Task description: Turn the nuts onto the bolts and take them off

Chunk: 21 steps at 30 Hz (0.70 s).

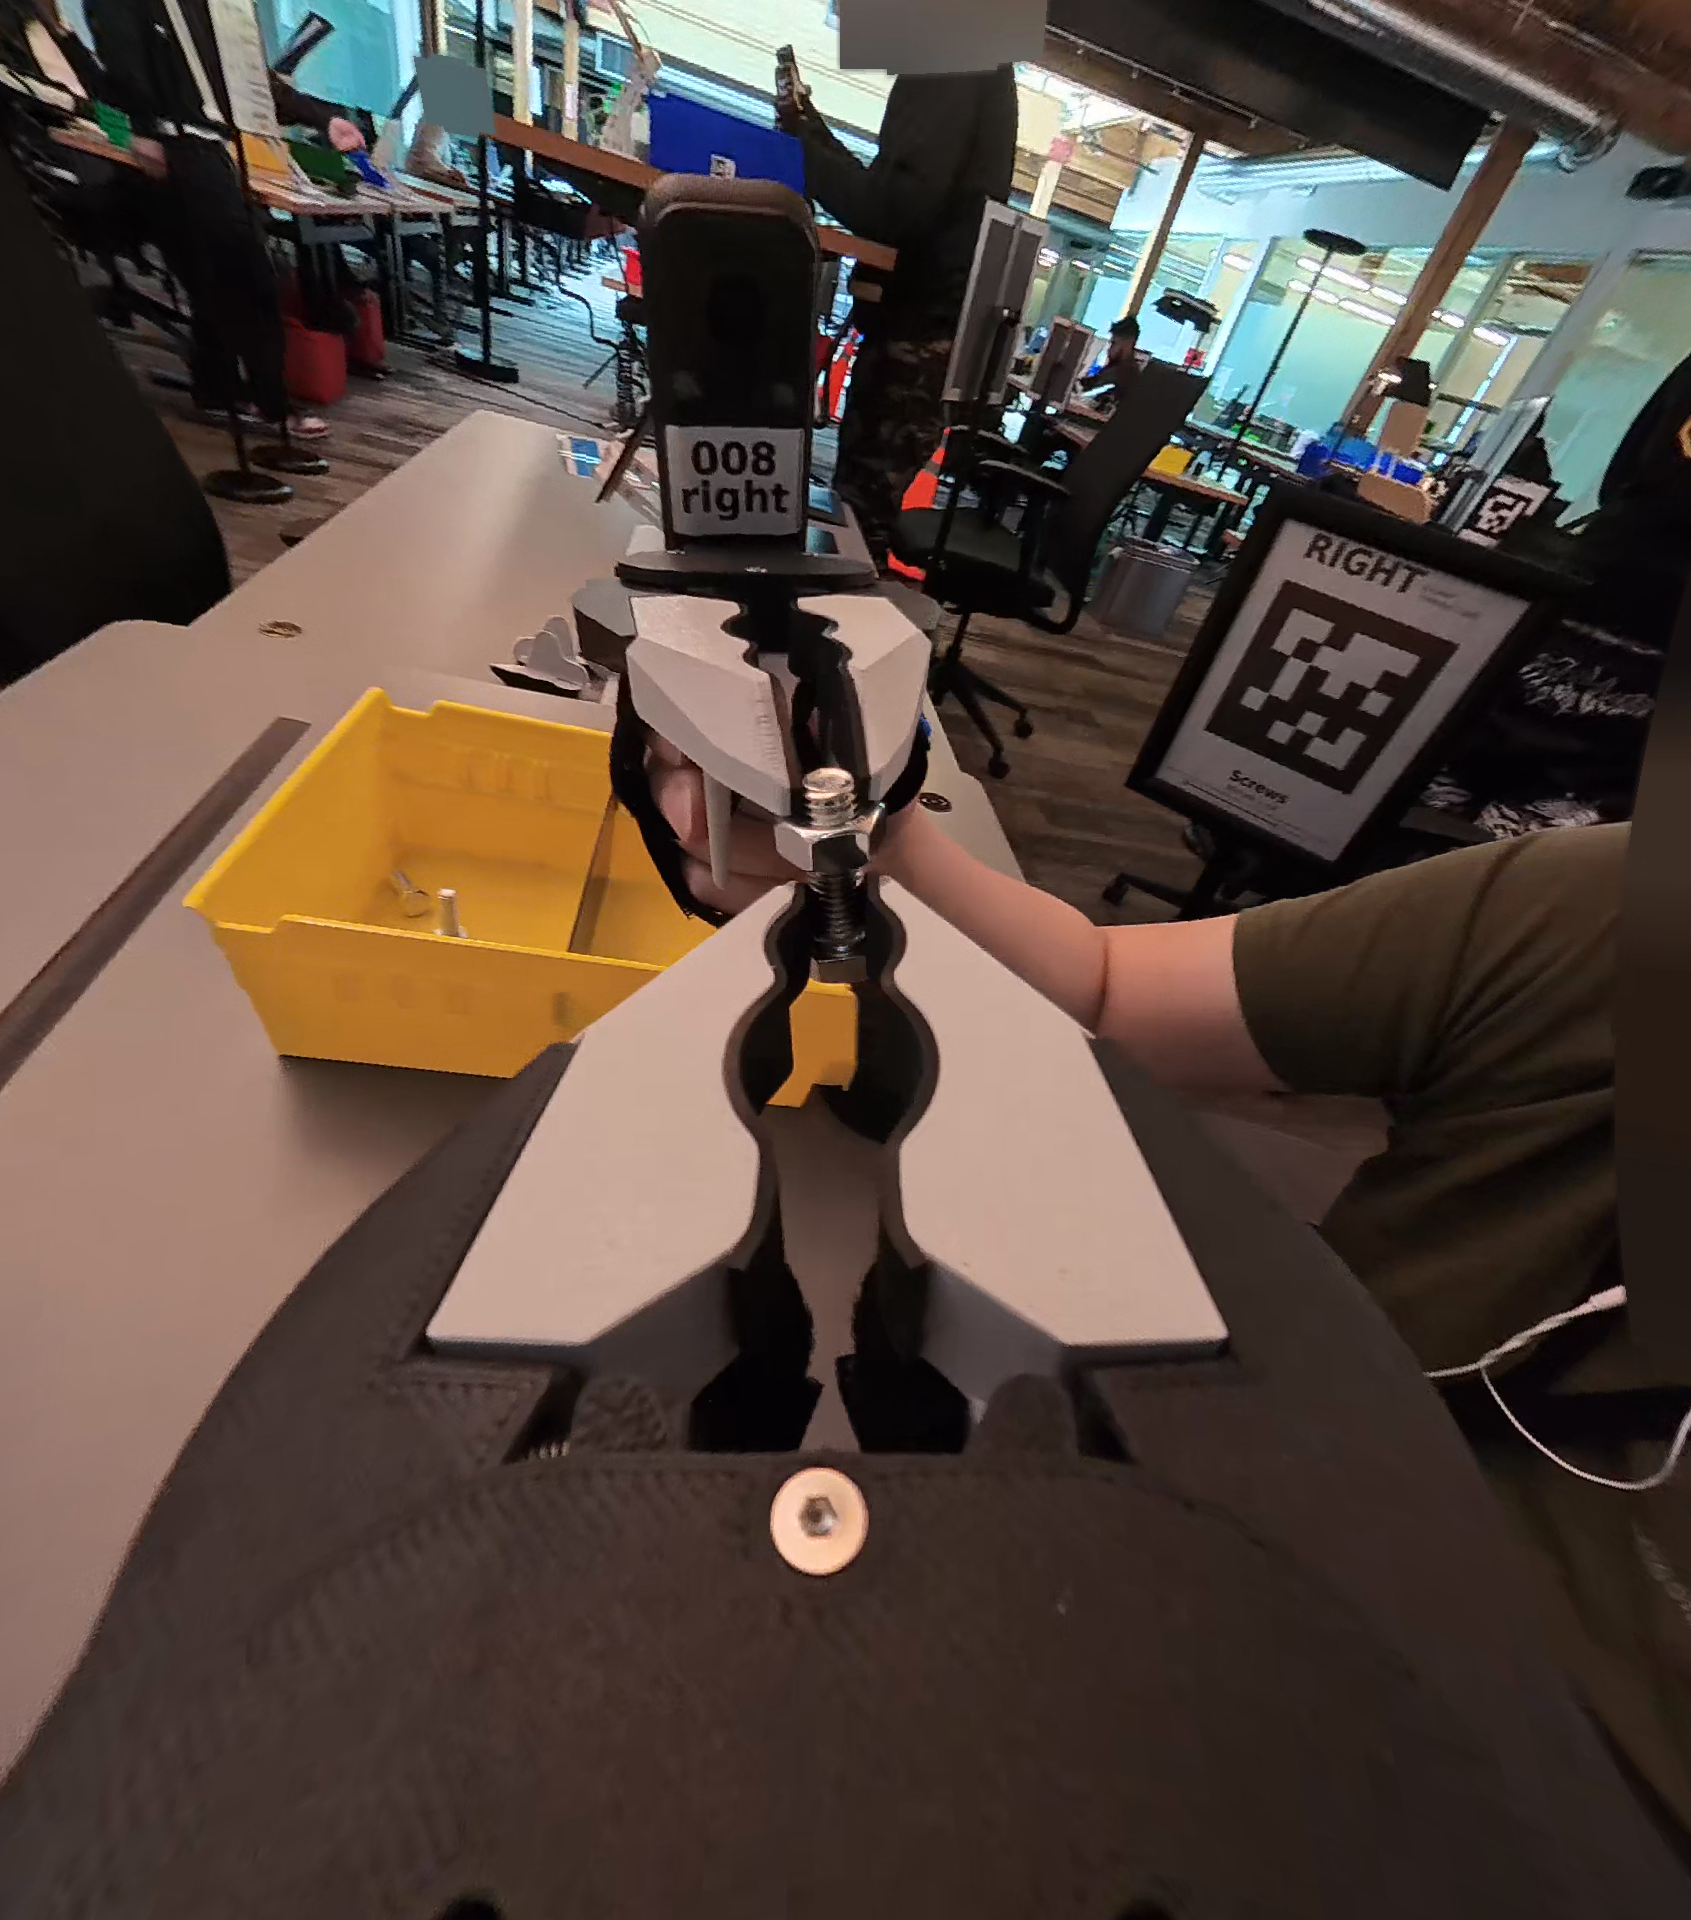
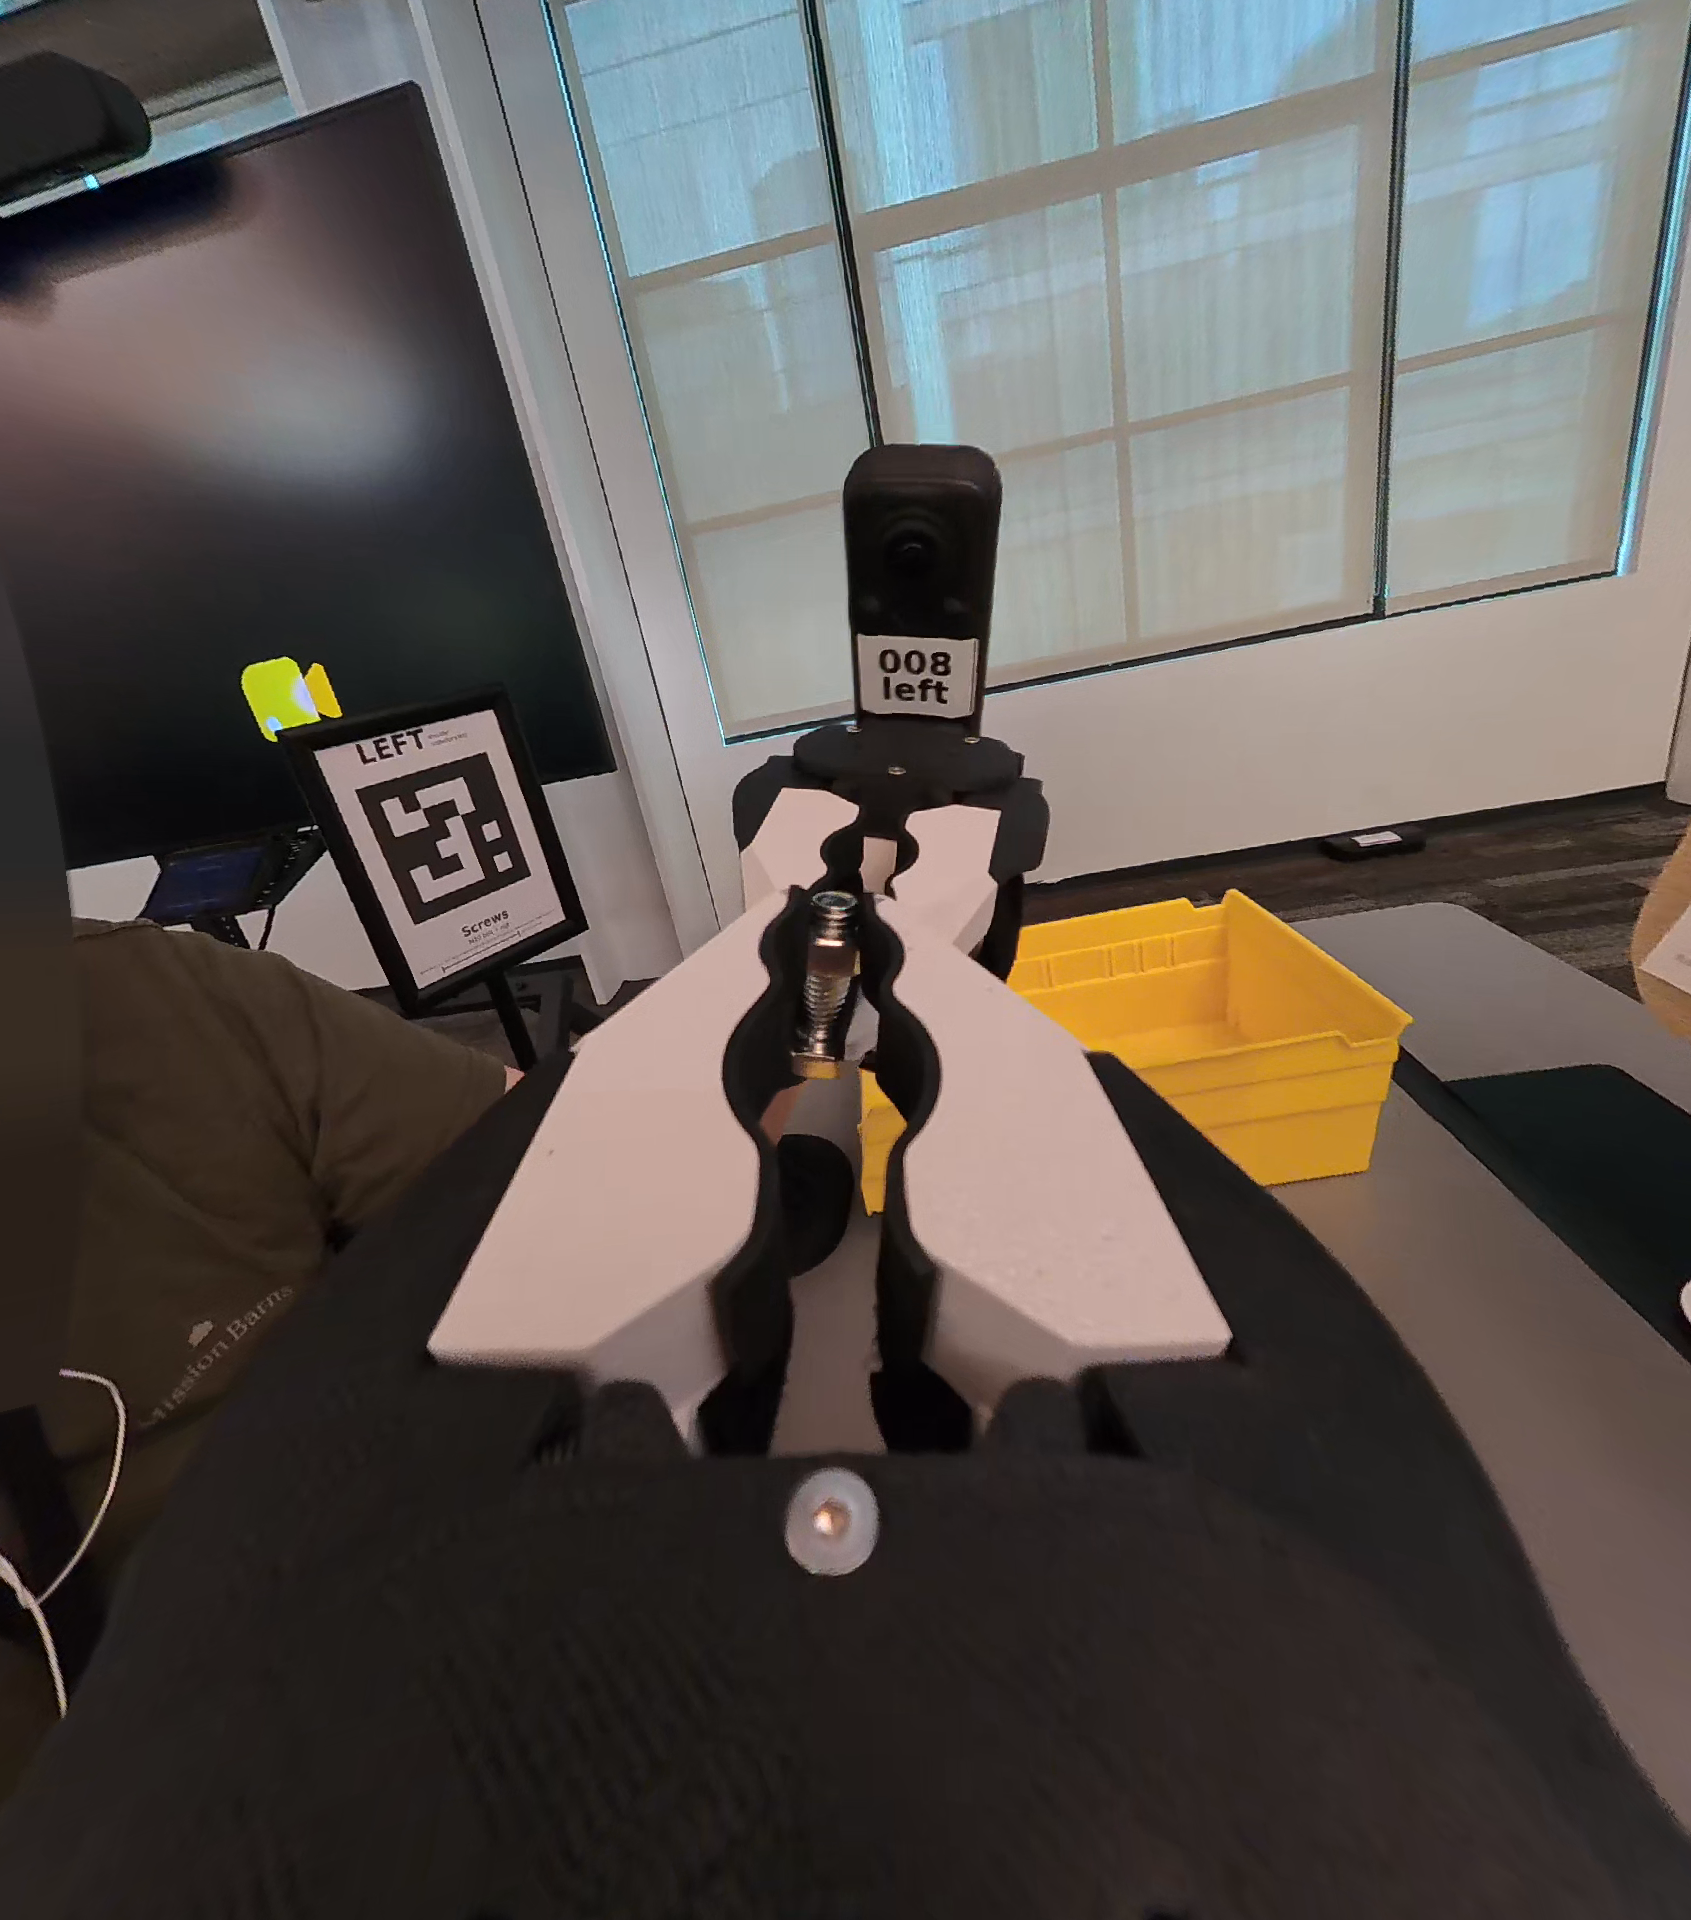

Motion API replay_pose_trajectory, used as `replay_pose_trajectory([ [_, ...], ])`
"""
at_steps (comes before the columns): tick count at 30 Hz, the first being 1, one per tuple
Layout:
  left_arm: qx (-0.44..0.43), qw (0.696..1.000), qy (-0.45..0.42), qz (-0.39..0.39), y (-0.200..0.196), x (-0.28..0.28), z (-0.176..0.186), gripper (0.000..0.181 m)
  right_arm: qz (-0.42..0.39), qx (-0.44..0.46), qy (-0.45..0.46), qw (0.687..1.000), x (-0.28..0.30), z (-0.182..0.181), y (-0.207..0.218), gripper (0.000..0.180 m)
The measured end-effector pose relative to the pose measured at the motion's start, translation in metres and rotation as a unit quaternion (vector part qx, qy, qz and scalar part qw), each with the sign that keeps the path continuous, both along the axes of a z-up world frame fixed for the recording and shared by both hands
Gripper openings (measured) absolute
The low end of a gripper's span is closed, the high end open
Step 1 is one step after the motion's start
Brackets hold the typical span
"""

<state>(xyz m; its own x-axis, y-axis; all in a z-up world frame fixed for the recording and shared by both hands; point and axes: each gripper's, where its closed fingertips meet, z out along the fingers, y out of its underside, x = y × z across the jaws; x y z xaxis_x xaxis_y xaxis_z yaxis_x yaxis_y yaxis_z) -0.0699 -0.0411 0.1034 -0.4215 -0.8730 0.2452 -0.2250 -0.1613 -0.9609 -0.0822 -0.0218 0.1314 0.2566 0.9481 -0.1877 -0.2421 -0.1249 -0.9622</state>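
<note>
Right gripper (image 2: 825, 935) clamps nut (image 2: 828, 954) on bolt (image 2: 825, 997); left gripper (image 2: 867, 883) opposite; yellow bin (image 2: 1236, 1049) just right of bolt.

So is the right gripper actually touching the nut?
Touching. In the left wrist view the right gripper's fingertips close on the nut, threaded on the bolt that the left gripper clamps lower down.

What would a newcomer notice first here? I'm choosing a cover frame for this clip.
The bolt with a nut partway along its thread, held in mid-air between the left gripper and the right gripper, which meet tip to tip. Next, the yellow bin on the grey table just behind, with a few loose metal parts inside.
</note>
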Motion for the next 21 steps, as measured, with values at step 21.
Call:
replay_pose_trajectory([
  [21,0.010,0.998,-0.054,0.000,-0.005,-0.008,0.020,0.007,0.001,0.000,0.054,0.999,0.012,0.009,0.004,0.035],
])
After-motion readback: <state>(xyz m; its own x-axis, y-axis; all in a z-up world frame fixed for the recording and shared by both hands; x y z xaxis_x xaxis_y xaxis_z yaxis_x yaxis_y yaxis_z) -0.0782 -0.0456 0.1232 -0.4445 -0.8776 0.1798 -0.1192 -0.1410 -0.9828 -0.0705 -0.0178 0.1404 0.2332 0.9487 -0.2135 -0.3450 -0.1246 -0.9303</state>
